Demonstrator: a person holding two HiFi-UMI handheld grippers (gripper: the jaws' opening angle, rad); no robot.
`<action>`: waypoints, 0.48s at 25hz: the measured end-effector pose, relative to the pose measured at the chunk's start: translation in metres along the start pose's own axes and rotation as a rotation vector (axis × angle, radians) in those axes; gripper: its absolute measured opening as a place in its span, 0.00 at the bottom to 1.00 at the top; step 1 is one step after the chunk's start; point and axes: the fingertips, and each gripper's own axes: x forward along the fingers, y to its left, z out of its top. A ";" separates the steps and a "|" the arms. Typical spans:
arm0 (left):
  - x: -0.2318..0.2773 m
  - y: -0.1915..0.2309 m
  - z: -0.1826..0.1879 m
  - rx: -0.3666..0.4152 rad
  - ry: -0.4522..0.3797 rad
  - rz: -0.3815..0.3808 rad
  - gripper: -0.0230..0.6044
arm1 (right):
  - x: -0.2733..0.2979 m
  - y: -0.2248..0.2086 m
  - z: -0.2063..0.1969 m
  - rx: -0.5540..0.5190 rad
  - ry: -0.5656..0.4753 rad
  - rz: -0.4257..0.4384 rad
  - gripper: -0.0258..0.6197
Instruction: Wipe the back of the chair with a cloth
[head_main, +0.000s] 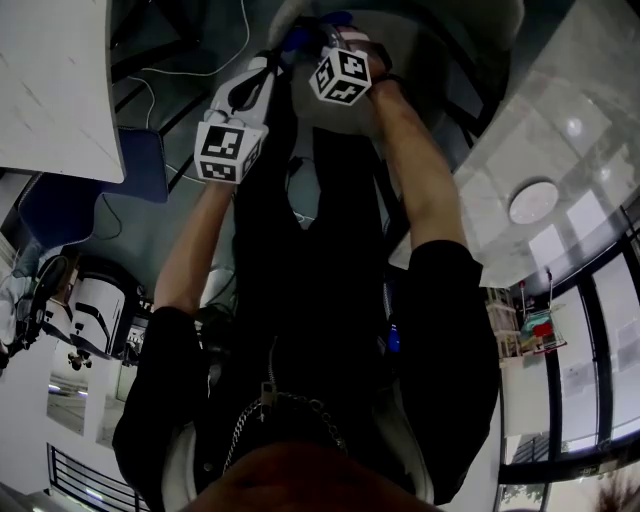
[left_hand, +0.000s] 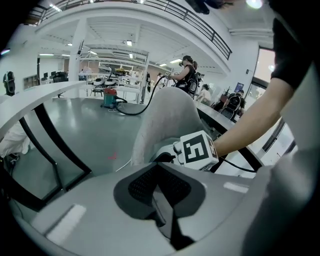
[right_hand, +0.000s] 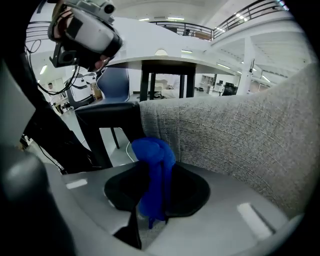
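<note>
Open hall with a grey floor (left_hand: 85, 130) lies all round you, and a white surface (head_main: 50, 90) sits at ten o'clock in the head view. The chair back (right_hand: 240, 140), in grey woven fabric, fills the right gripper view from one o'clock round to four. In the left gripper view it rises at twelve o'clock, just beyond both tools.

The blue cloth (right_hand: 154, 165) is bunched at the centre of the right gripper view, just beside the near edge of the chair back. Whether it presses on the fabric I cannot tell.

Your right claw (right_hand: 152, 200) is pinching that cloth, with a loose wad standing up above the pads. Your left claw (left_hand: 162, 200) is pressed together on nothing and hangs close beside the right one.

My reading is that you are at the start of a wiping pass, with the cloth brought to the back's edge. The next move calls for pushing the wad flat against the weave and drawing it across toward three o'clock. Hold the pinch firm so the cloth does not drag out.
</note>
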 end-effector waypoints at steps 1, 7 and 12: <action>0.001 -0.003 0.001 0.002 -0.005 -0.007 0.05 | 0.000 -0.001 -0.001 -0.002 0.002 0.003 0.19; 0.007 -0.012 0.008 0.018 -0.004 -0.036 0.05 | -0.007 -0.026 -0.007 0.063 0.008 -0.063 0.19; 0.013 -0.012 0.014 0.027 0.000 -0.053 0.05 | -0.014 -0.059 -0.012 0.164 0.001 -0.122 0.19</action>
